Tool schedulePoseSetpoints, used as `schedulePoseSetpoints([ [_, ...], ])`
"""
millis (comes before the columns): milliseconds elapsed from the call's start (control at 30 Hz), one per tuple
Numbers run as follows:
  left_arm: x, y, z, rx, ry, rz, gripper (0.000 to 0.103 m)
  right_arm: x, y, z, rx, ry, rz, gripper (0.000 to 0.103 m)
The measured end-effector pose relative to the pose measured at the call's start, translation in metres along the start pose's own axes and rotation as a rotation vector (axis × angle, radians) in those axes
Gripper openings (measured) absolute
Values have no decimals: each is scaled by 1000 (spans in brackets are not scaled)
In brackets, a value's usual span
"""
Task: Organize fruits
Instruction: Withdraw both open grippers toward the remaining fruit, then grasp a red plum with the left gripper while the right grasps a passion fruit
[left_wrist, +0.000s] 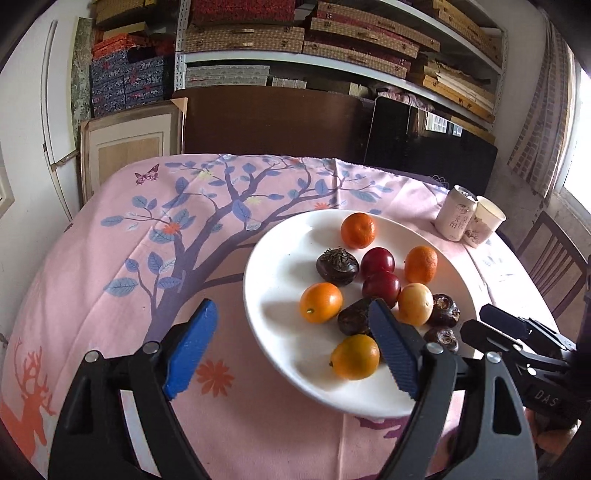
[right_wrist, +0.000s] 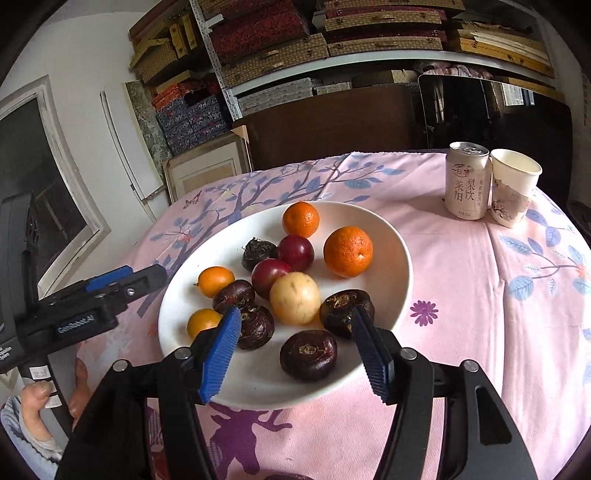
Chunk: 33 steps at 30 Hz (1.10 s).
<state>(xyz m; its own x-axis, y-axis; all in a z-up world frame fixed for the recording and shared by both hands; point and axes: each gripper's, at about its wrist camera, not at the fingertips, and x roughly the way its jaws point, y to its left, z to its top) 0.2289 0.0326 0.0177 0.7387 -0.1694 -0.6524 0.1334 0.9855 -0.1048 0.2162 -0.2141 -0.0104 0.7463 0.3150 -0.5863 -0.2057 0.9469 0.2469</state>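
Right wrist view: the right gripper (right_wrist: 293, 349) is hovering wide open over a dark water chestnut (right_wrist: 308, 355) on the white plate (right_wrist: 391, 236), apparently lining up a pick. The left gripper (left_wrist: 291, 350), also wide open and empty, is waiting at the plate's near rim.

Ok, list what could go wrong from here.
1. The fruits on the plate touch each other; gripping the nearest chestnut with the open right gripper may nudge neighbours rolling.
2. The plate sits near the table edge; a push might slide it off.
3. The left gripper hovers close by, so the two could collide.
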Motion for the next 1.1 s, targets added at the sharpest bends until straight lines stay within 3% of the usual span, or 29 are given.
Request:
schedulePoseSetpoints([
  [67, -7, 4, -8, -13, -6, 19, 91, -4, -4, -5, 8, 5, -3, 66],
  [267, -14, 7, -35, -16, 28, 45, 91, -23, -15, -19, 42, -10, 4, 67],
  [533, -28, -15, -69, 84, 61, 57, 94, -45, -31, -37, 87, -22, -3, 72],
  [867, -56, -42, -109, 172, 82, -6, 98, -67, -47, -54, 155, -37, -5, 80],
  [1100, -39, -49, -123, 211, 174, 21, 99, -78, -44, -70, 131, -20, 3, 80],
])
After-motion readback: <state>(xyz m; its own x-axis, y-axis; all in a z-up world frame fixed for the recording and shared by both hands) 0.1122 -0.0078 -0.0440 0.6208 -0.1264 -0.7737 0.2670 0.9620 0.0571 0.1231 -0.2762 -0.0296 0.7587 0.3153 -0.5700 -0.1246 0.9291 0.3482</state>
